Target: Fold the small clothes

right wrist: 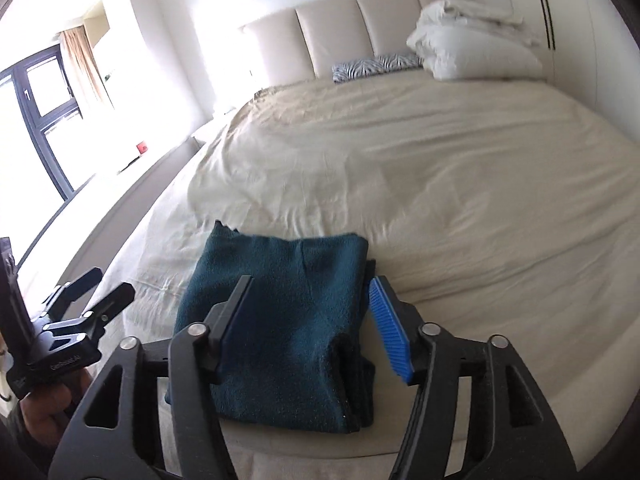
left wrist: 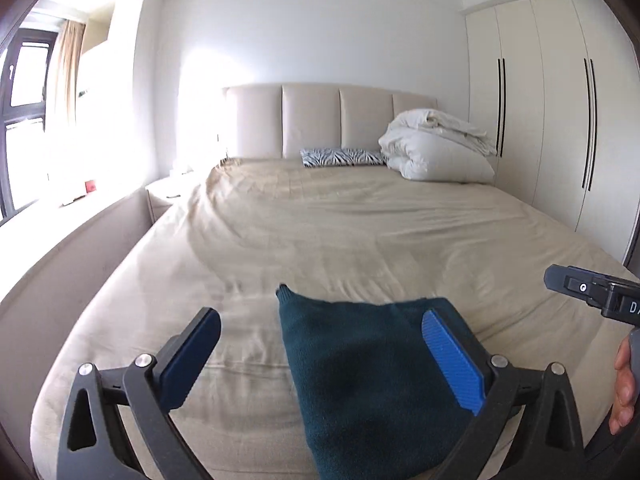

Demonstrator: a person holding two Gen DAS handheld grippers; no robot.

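Note:
A dark teal knitted garment (left wrist: 360, 376) lies folded into a compact rectangle on the beige bed sheet (left wrist: 320, 224) near the front edge. My left gripper (left wrist: 324, 356) is open above it, with its right finger over the cloth and its left finger over bare sheet. In the right wrist view the folded garment (right wrist: 296, 328) shows stacked layers at its right side. My right gripper (right wrist: 316, 328) is open, its fingers standing either side of the garment's near part, holding nothing. The left gripper (right wrist: 96, 296) shows at the left of that view.
A white bundled duvet (left wrist: 436, 148) and a zebra-print pillow (left wrist: 340, 157) lie by the padded headboard (left wrist: 312, 120). White wardrobe doors (left wrist: 560, 100) stand on the right. A low padded rail (left wrist: 72, 256) and a window (left wrist: 24, 120) are on the left.

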